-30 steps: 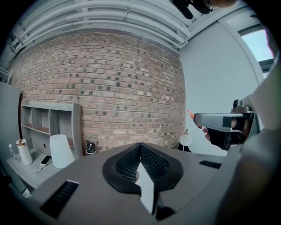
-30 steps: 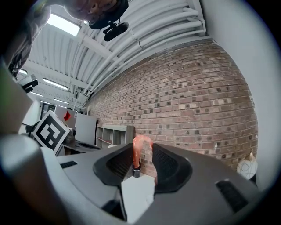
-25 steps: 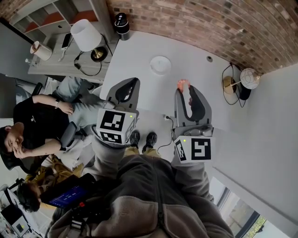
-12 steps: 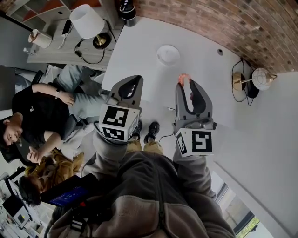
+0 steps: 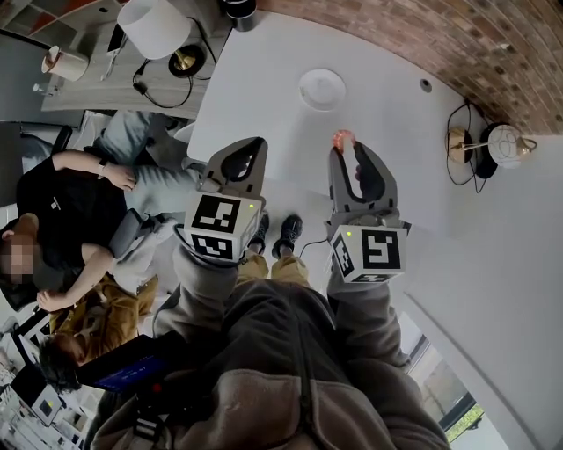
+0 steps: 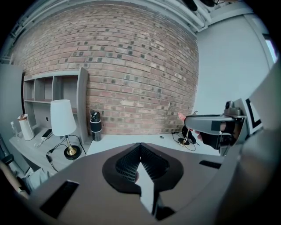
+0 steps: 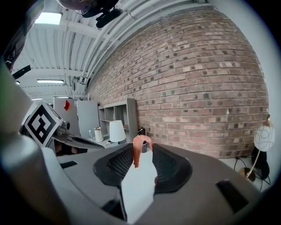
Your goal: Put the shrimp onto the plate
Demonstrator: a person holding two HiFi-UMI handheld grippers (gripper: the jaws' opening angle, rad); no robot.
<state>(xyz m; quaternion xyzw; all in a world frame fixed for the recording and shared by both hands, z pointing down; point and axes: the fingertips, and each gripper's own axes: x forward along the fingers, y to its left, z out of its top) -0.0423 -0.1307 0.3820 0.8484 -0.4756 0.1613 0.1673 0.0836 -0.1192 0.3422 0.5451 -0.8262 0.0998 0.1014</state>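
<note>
A pink-orange shrimp [image 5: 342, 138] sticks out of the tips of my right gripper [image 5: 346, 151], which is shut on it. In the right gripper view the shrimp [image 7: 137, 150] hangs curled between the dark pads of that gripper [image 7: 142, 147]. A small round white plate [image 5: 322, 89] lies on the white table [image 5: 264, 79], beyond the shrimp and slightly to its left, apart from it. My left gripper [image 5: 247, 149] hovers at the table's near edge, left of the right one. Its jaws [image 6: 140, 147] meet at the tips with nothing between them. From the left gripper view the shrimp [image 6: 181, 117] shows at the right.
A white-shaded lamp [image 5: 154, 22] and a black cylinder [image 5: 237, 7] stand at the far left of the table. A globe lamp [image 5: 506, 145] with cables sits at the right. A seated person [image 5: 62, 202] is at the left. A brick wall [image 5: 422, 35] runs behind the table.
Both grippers have sunk lower, the shrimp still in the right jaws. The head view has shifted, so the plate and table now sit higher in the picture.
</note>
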